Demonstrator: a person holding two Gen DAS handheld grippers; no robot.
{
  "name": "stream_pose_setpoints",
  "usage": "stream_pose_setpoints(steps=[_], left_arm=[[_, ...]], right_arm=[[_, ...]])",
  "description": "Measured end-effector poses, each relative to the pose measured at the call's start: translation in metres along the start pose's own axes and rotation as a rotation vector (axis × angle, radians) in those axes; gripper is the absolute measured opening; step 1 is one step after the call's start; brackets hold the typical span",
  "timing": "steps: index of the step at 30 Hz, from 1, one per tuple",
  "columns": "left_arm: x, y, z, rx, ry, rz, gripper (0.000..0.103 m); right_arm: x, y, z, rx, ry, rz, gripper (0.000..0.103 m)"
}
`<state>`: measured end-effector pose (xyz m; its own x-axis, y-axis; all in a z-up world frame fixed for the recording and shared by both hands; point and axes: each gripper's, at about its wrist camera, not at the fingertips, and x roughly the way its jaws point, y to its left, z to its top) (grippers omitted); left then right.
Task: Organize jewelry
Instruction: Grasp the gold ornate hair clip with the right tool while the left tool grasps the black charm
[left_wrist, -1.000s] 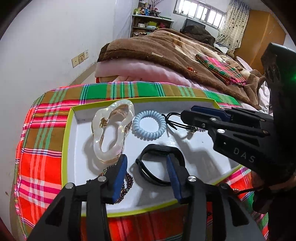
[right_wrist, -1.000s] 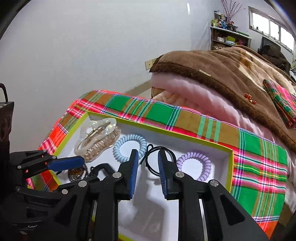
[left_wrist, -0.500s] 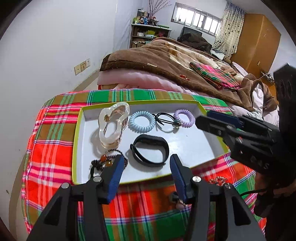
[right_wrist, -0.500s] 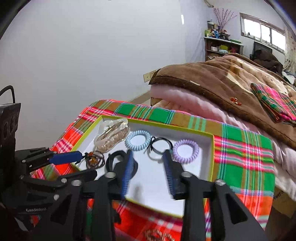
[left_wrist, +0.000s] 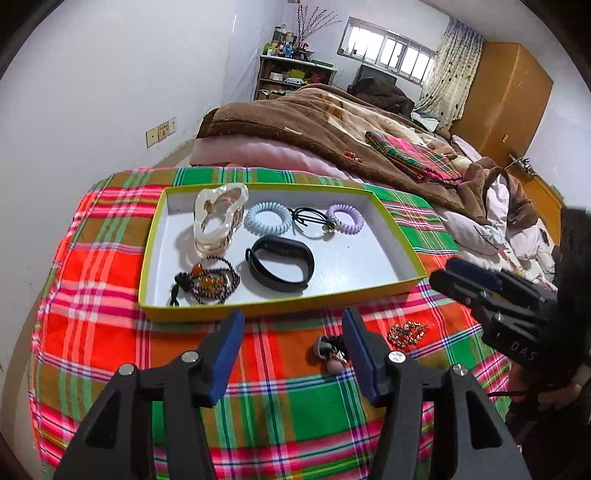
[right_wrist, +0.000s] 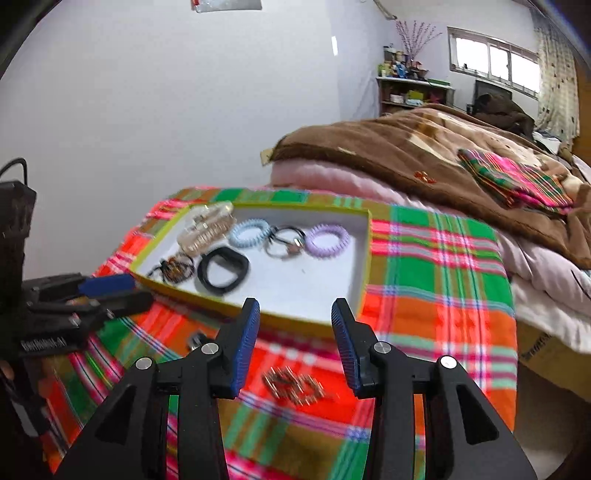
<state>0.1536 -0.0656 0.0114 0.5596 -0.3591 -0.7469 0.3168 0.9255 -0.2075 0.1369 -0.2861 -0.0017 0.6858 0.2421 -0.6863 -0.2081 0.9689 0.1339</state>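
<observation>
While both grippers hang empty, left gripper jaws opening, right gripper should straddle the gold chain squarely before closing.

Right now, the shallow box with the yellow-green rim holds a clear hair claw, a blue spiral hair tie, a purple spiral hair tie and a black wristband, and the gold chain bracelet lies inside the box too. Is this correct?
Not quite. The gold chain bracelet lies outside the shallow box with the yellow-green rim, on the plaid cloth in front of it, as the right wrist view shows. The rest is correct.
</observation>
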Motion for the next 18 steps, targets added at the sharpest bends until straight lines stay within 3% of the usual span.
stream_pose_setpoints(steps=[11, 18], left_arm=[[0.002, 0.006, -0.019, -0.020, 0.032, 0.004, 0.060], [0.005, 0.004, -0.026, -0.021, 0.053, 0.008, 0.060]], right_arm=[[0.027, -0.011, -0.029, -0.037, 0.107, 0.082, 0.042], [0.030, -0.001, -0.041, -0.128, 0.162, 0.139, 0.042]])
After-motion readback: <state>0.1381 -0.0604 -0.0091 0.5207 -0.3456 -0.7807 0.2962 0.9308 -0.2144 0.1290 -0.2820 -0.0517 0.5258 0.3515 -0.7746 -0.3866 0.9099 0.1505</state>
